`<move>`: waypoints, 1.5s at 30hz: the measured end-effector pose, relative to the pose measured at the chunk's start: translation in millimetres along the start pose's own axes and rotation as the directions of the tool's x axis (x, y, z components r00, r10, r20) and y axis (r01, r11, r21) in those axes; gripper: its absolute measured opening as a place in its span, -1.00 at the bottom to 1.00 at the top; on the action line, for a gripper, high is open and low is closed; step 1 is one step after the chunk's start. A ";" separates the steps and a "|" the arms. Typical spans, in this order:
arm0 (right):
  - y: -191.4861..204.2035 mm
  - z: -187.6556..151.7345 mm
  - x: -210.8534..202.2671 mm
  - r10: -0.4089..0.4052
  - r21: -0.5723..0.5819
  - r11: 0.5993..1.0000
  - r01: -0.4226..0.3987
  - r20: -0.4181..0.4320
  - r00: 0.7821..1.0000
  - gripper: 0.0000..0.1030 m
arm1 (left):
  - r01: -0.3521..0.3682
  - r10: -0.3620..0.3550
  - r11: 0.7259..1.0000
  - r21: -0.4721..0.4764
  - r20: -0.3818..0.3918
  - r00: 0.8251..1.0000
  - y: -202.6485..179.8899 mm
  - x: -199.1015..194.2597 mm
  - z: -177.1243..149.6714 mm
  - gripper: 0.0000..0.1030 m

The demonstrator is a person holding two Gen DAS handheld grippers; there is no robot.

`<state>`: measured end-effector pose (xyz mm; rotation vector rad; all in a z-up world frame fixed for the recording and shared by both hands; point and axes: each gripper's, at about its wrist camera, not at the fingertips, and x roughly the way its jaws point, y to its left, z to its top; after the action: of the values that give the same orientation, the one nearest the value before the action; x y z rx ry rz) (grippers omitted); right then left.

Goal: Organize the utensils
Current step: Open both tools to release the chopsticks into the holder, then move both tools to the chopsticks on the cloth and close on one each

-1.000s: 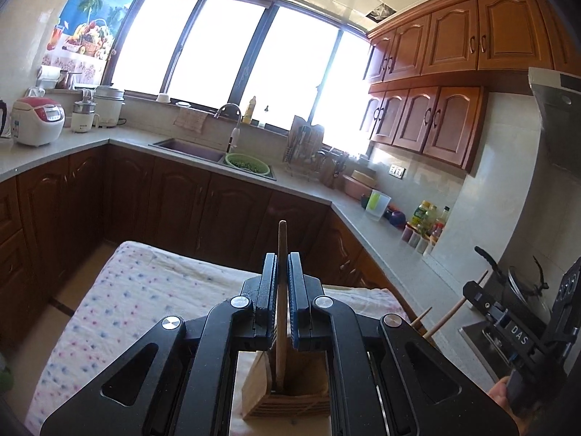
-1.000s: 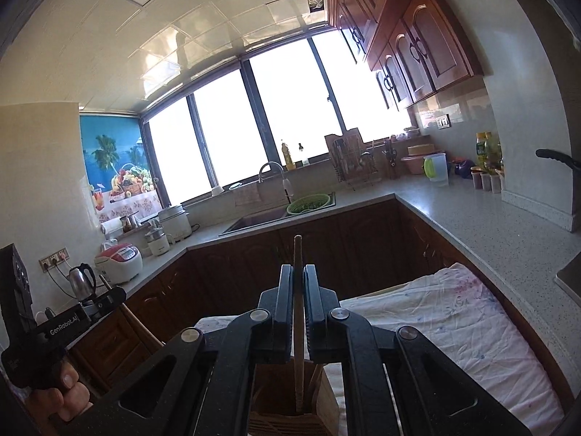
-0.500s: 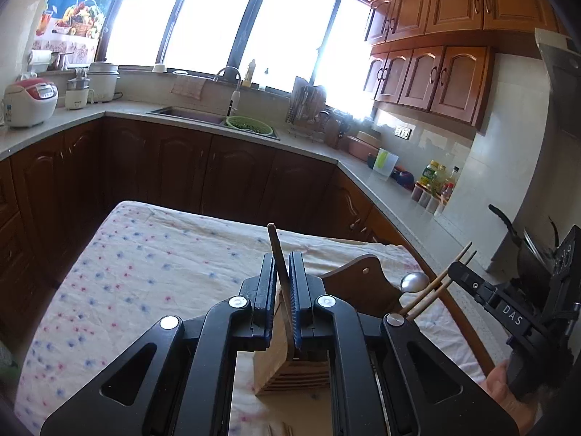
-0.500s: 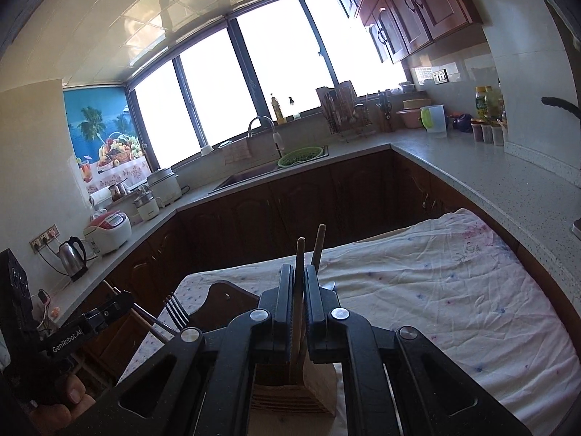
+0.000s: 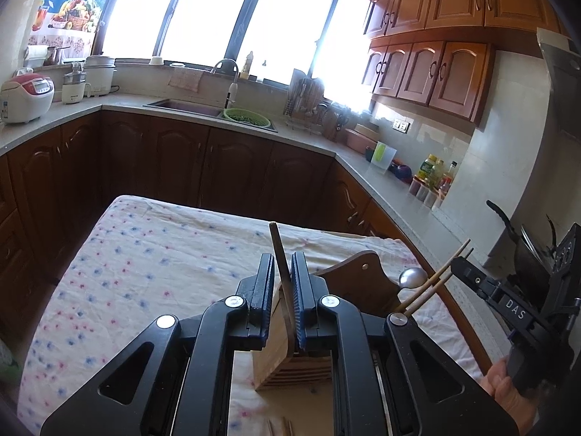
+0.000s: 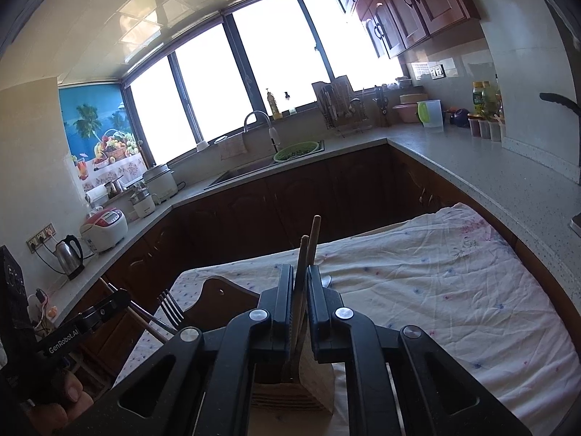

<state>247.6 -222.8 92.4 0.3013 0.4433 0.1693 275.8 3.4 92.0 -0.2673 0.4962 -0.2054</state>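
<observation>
A light slatted wooden utensil holder stands on the flowered cloth, with a dark wooden back piece. My left gripper hangs over it; its jaws are opening, and a brown wooden stick leans loose between them, its foot down in the holder. My right gripper is opening the same way around a wooden stick, with a second stick just behind. A spoon and a fork poke up from the holder.
The cloth-covered table sits inside an L-shaped kitchen counter with a sink, a green colander, bottles and appliances. A hand holds each gripper at the views' outer edges. A pan handle juts in at the far right.
Both grippers sank toward the holder and tipped downward. The sticks went from upright and clamped to leaning loose as the jaws spread a little.
</observation>
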 end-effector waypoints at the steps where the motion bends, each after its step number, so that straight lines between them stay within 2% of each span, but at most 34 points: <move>1: 0.4 0.9 -1.9 0.003 0.002 1.000 -0.003 0.007 1.000 -0.76 | -0.003 0.003 1.000 -0.003 0.000 1.000 1.3 -1.7 0.0 -0.60; 2: -0.1 1.8 -4.4 0.002 0.005 1.000 -0.002 0.015 1.000 -0.63 | -0.006 0.006 1.000 -0.008 0.004 1.000 2.6 -4.1 0.1 -0.53; 3: -0.5 2.9 -7.6 0.005 0.010 1.000 -0.005 0.024 1.000 -0.26 | -0.009 0.009 1.000 -0.013 0.008 1.000 4.4 -7.0 -0.4 -0.39; 5: -2.7 5.4 -16.4 0.018 0.027 0.999 -0.019 0.055 0.998 0.25 | -0.014 0.015 1.000 -0.024 0.017 1.000 7.3 -14.0 -0.6 -0.11; 6: -3.3 6.7 -22.1 0.022 0.034 0.999 -0.025 0.076 0.997 0.37 | -0.025 0.026 0.999 -0.028 0.025 0.999 8.7 -18.5 -1.1 0.20; 7: -3.5 7.8 -27.9 0.025 0.036 0.999 -0.029 0.097 0.995 0.41 | -0.041 0.042 0.999 -0.032 0.038 0.998 10.2 -23.8 -1.8 0.53; 9: -3.6 8.7 -38.8 0.037 0.040 0.998 -0.042 0.127 0.991 0.70 | -0.060 0.062 0.997 -0.039 0.062 0.996 13.4 -35.0 -4.3 0.72; 11: -3.8 7.6 -49.0 0.053 0.051 0.997 -0.061 0.152 0.987 0.88 | -0.056 0.058 0.998 -0.035 0.058 0.997 15.5 -43.3 -7.8 0.72; 16: -5.1 -5.5 -71.1 0.057 0.060 0.996 -0.069 0.176 0.983 0.95 | -0.061 0.062 0.998 -0.020 0.047 0.997 19.1 -63.1 -23.3 0.74; 27: -14.8 -47.5 -103.5 0.047 0.086 0.995 -0.058 0.119 0.992 0.95 | -0.071 0.071 0.997 -0.014 -0.002 0.997 19.1 -90.2 -58.2 0.74; 36: -25.8 -73.9 -120.9 0.024 0.118 0.993 -0.032 0.076 0.997 0.95 | -0.099 0.097 0.995 -0.022 -0.081 0.992 20.9 -90.9 -88.5 0.74; 45: -33.7 -104.0 -118.9 -0.002 0.138 0.990 0.004 -0.019 1.000 0.95 | -0.139 0.134 0.990 -0.020 -0.162 0.978 30.8 -85.6 -115.6 0.74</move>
<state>98.7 -255.5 39.1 0.4353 0.4749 0.1389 149.1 31.2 22.7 -0.2473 0.6758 -0.0851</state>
